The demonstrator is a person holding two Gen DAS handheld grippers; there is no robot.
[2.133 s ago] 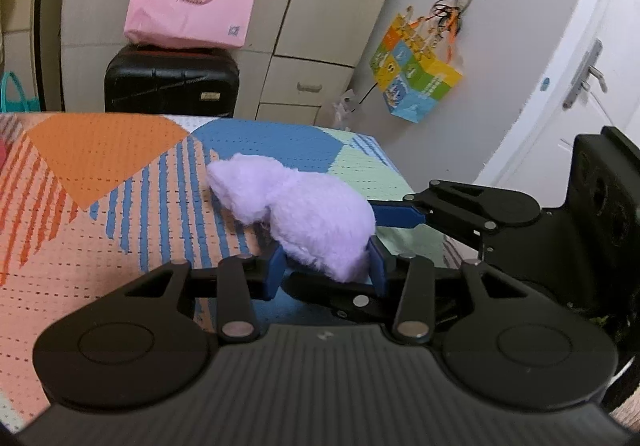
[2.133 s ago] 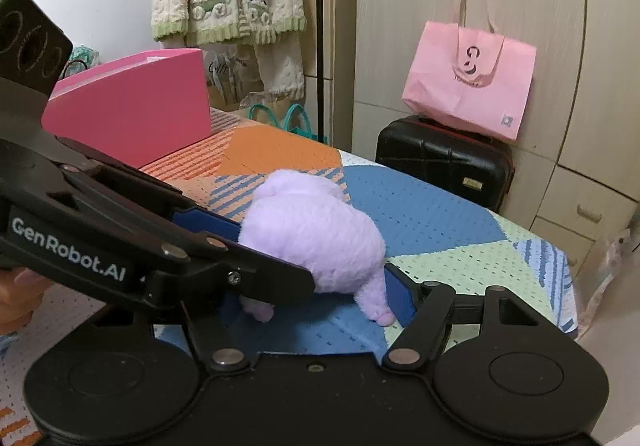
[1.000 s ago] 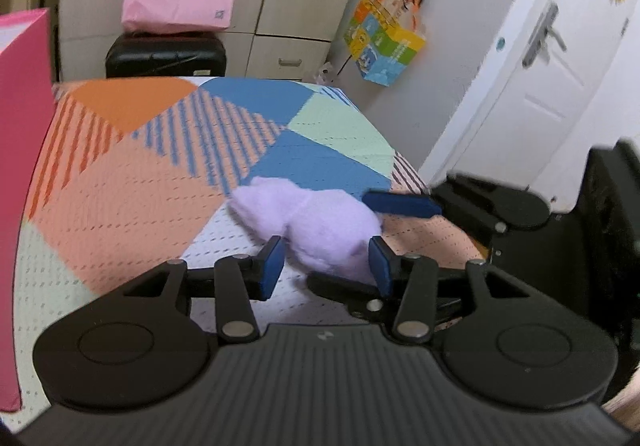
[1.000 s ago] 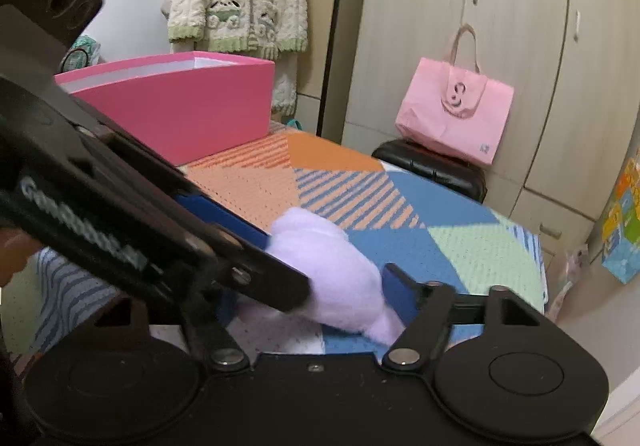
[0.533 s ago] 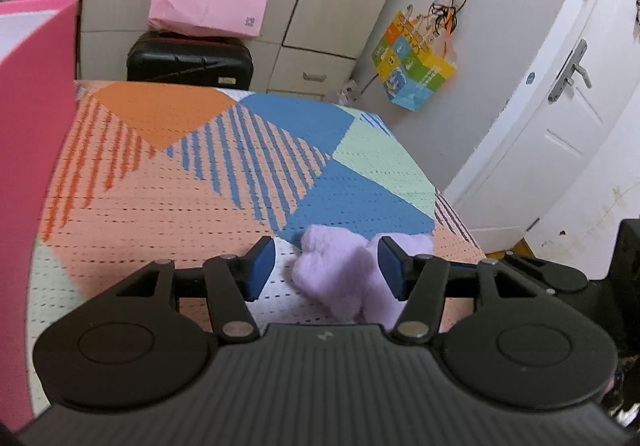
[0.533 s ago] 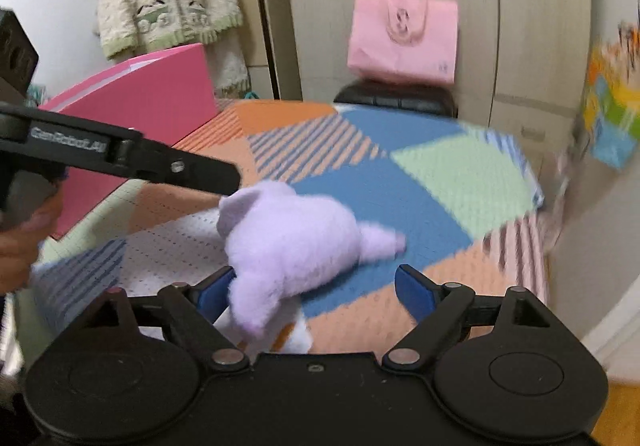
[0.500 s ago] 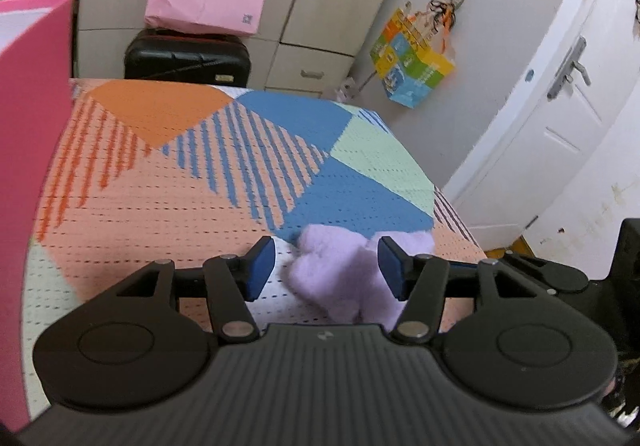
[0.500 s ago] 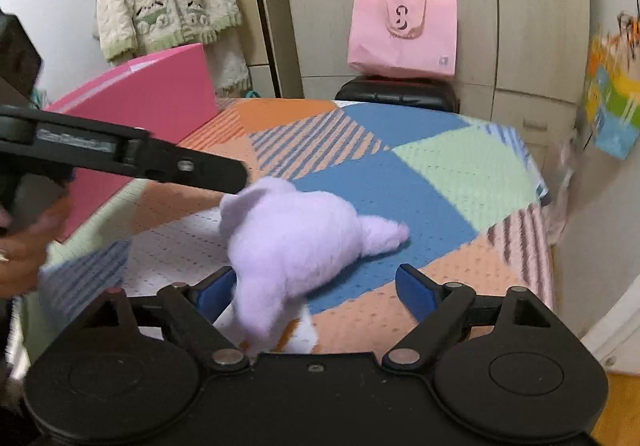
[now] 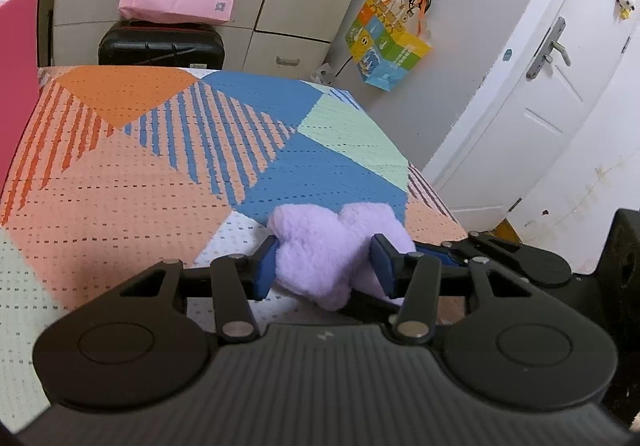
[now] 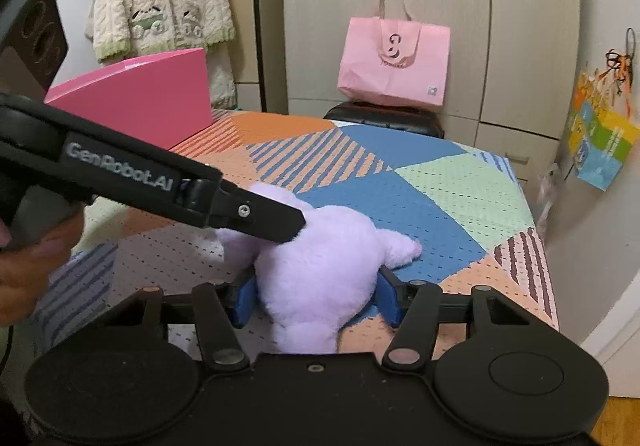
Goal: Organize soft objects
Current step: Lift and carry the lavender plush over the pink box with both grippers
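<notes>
Item: lilac plush toy [image 10: 320,278] — near the bed's right front corner, light, squashy, slip-prone fur; your left gripper [image 9: 324,262] pinches it, your right gripper [image 10: 314,296] is closing round its body — grip the thick middle.

The plush toy [image 10: 320,270] was pale lilac; the bed cover [image 9: 132,174] bore orange, blue, mint and peach patches, some striped; the box [image 10: 140,102] was pink; both tools' pads [image 9: 266,266] were blue.
</notes>
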